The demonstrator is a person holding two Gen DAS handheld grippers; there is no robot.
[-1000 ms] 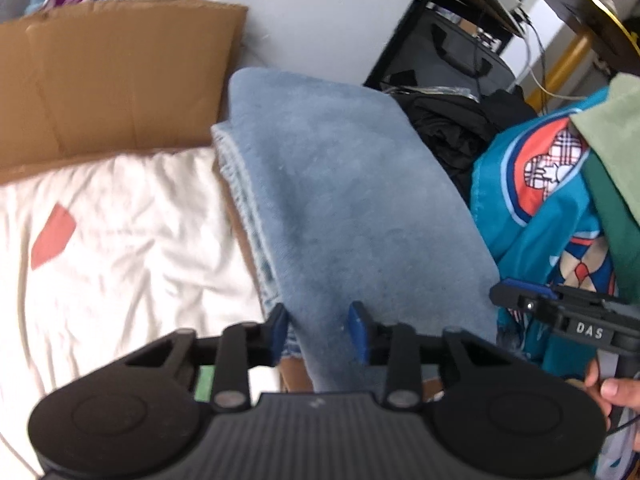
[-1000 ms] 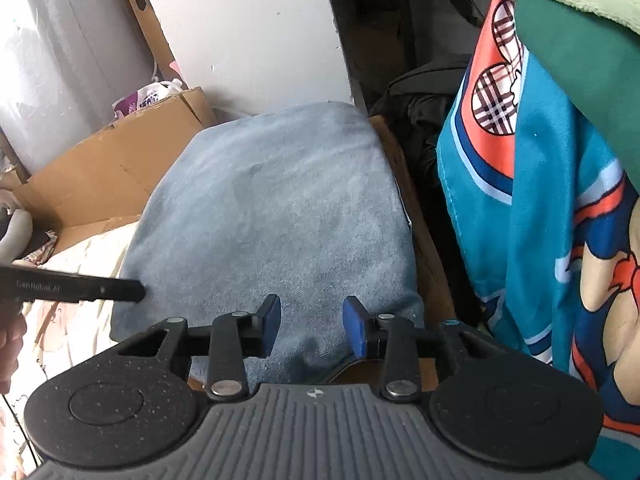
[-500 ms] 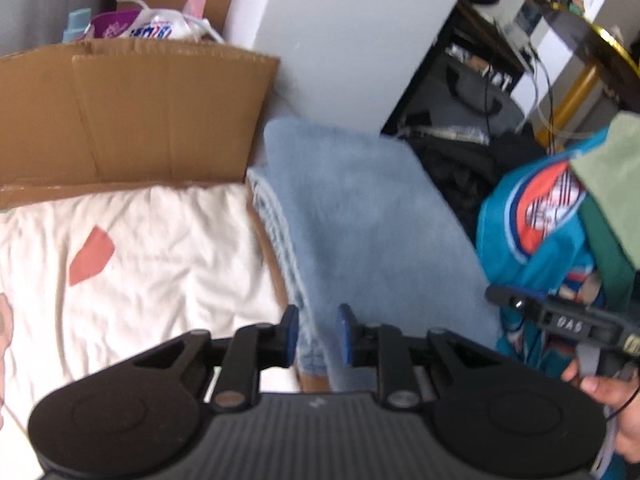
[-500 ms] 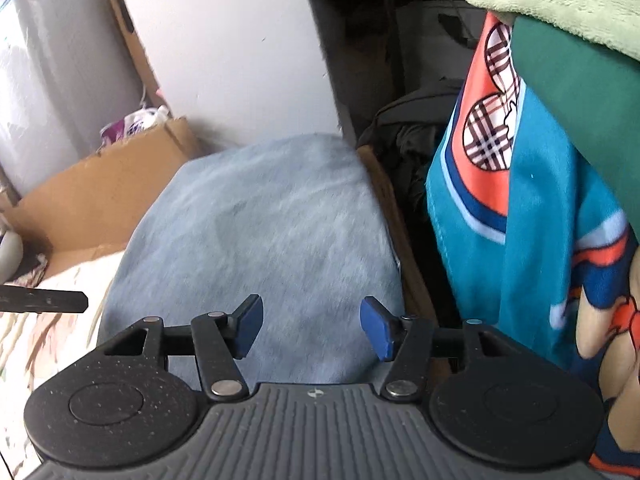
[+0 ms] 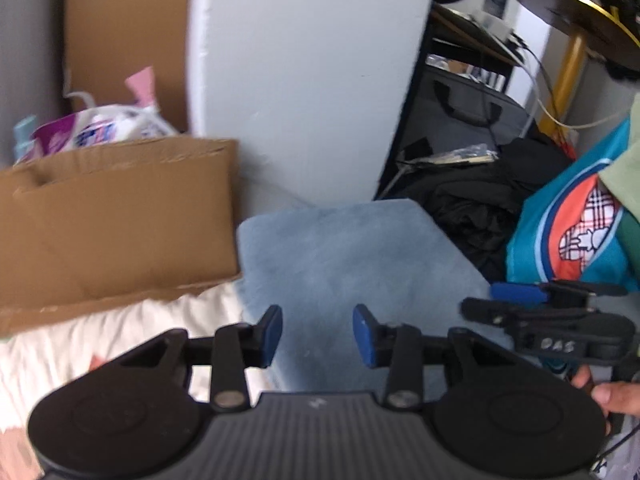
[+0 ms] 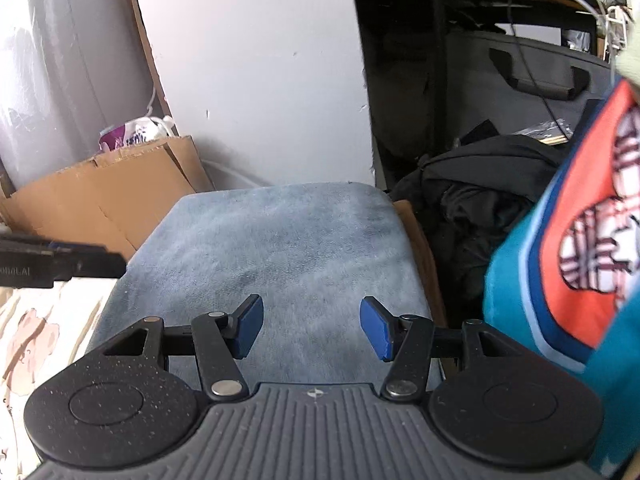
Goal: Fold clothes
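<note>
The folded blue towel (image 6: 280, 248) lies flat on a surface whose brown edge shows along the towel's right side; I cannot tell what that surface is. To the towel's left a cream sheet with pale pink patches (image 5: 132, 332) spreads out, and behind the sheet a cardboard box (image 5: 120, 220) stands against the white wall panel (image 5: 312, 80), touching the towel's far left corner.

The left gripper (image 5: 317, 336) hangs above the near left part of the towel. Its jaws have just been opening; they stand moderately apart, with nothing between the blue pads, only towel beneath them.

The right gripper (image 6: 311, 330) hovers above the near edge of the towel, more toward the middle. Its jaws have just been opening too and stand wider than the left ones, empty, the pads clear of the cloth.

In the left wrist view the right gripper shows from the side at the towel's right edge, with the person's fingers (image 5: 612, 394) wrapped around its handle.

Right of the towel hangs a turquoise garment with an orange and plaid print (image 6: 580, 260). A heap of black clothing (image 6: 472, 208) lies between it and the towel's far right corner, with a dark suitcase (image 6: 532, 68) behind.
</note>
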